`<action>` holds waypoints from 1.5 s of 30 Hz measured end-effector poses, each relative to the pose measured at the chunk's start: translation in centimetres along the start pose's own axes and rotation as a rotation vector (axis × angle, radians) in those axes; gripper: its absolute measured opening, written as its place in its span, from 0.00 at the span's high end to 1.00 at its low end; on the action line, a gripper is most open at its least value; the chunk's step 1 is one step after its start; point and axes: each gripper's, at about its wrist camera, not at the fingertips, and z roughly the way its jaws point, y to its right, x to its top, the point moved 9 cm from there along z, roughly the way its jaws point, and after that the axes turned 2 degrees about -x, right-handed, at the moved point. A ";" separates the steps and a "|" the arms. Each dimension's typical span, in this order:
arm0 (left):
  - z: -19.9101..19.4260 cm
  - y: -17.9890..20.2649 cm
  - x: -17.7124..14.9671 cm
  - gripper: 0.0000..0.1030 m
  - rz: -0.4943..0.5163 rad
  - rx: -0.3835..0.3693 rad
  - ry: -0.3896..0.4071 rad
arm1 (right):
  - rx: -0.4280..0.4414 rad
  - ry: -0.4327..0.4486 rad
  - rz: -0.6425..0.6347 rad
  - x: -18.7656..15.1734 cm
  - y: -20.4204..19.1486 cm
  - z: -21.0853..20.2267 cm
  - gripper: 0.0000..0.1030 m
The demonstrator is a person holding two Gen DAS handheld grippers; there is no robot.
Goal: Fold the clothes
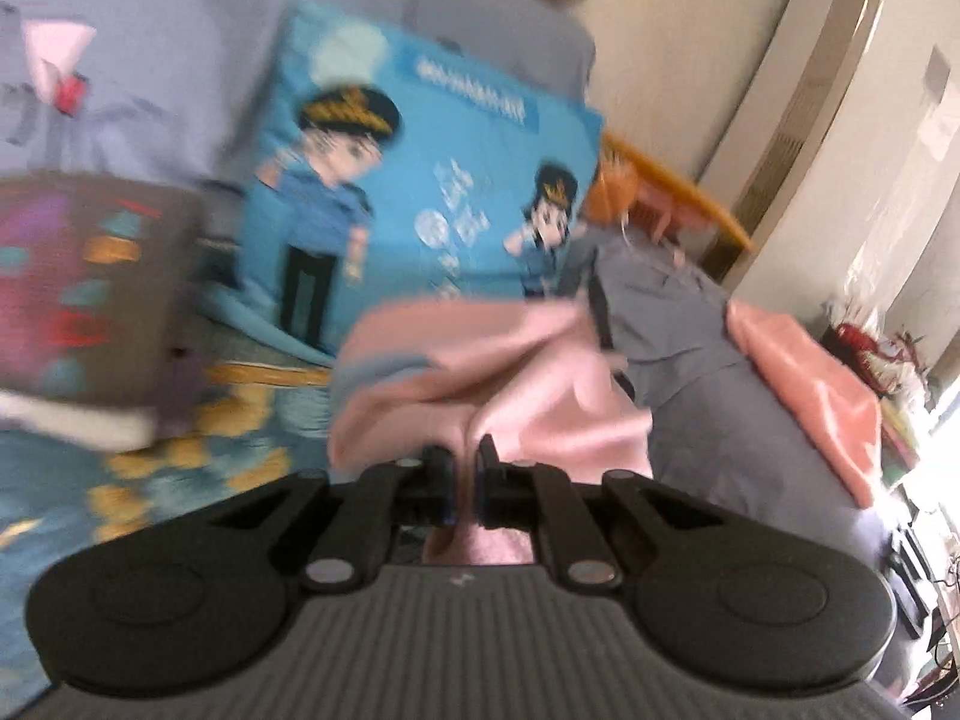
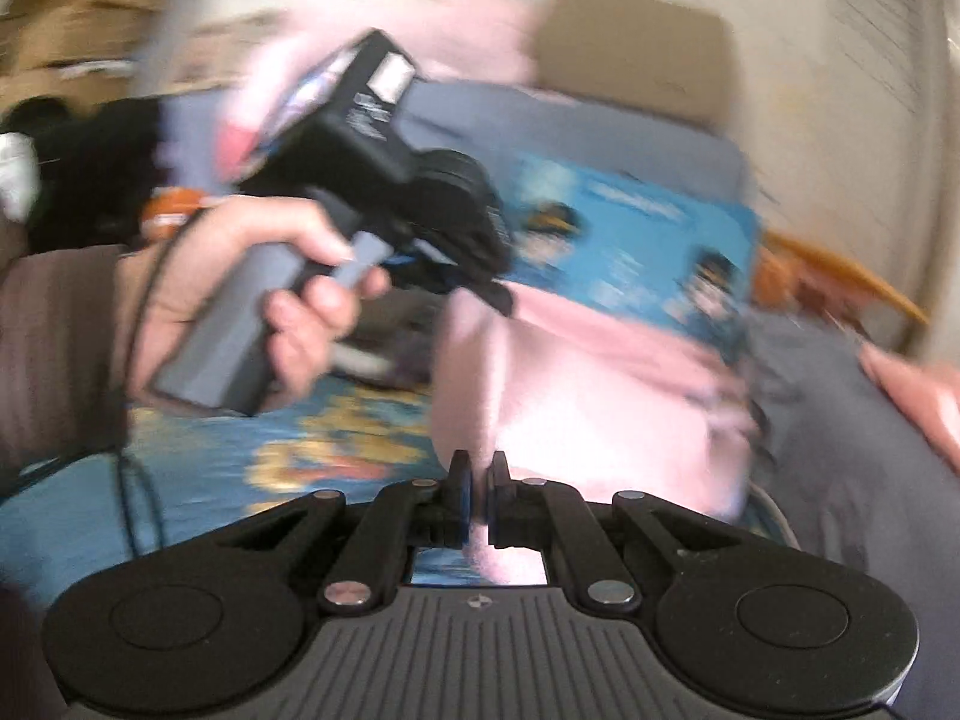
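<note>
A pink garment (image 1: 480, 372) hangs bunched in front of me, above the bed. My left gripper (image 1: 465, 456) is shut on a fold of it. In the right wrist view my right gripper (image 2: 478, 468) is shut on another edge of the same pink garment (image 2: 588, 384). The left gripper (image 2: 498, 294), held in a hand, shows there at upper left, pinching the garment's top corner. Both views are motion-blurred.
A blue cartoon-print cushion (image 1: 420, 180) stands behind the garment. Grey clothing (image 1: 690, 324) and a salmon-pink piece (image 1: 804, 384) lie to the right. A brown patterned item (image 1: 90, 288) is at left. The bedcover (image 1: 180, 468) is blue with yellow patterns.
</note>
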 end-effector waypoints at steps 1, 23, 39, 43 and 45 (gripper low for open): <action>-2.2 -0.5 -0.2 0.93 0.000 0.014 0.018 | 0.036 0.004 -0.013 0.1 -1.4 -1.0 0.95; -39.5 -21.0 -10.9 0.92 -0.212 0.671 0.248 | 0.635 -0.081 0.010 1.6 -16.8 -3.8 0.89; -41.6 -23.7 -12.1 0.87 -0.226 0.849 0.245 | -0.032 -0.347 0.831 -11.7 9.6 4.6 0.64; -42.6 -24.8 -11.3 0.86 -0.301 0.741 0.218 | -0.033 -0.388 0.996 -13.2 10.3 7.9 0.64; -41.6 -25.0 -11.8 0.86 -0.310 0.686 0.172 | -0.018 -0.389 1.079 -13.4 10.1 8.9 0.72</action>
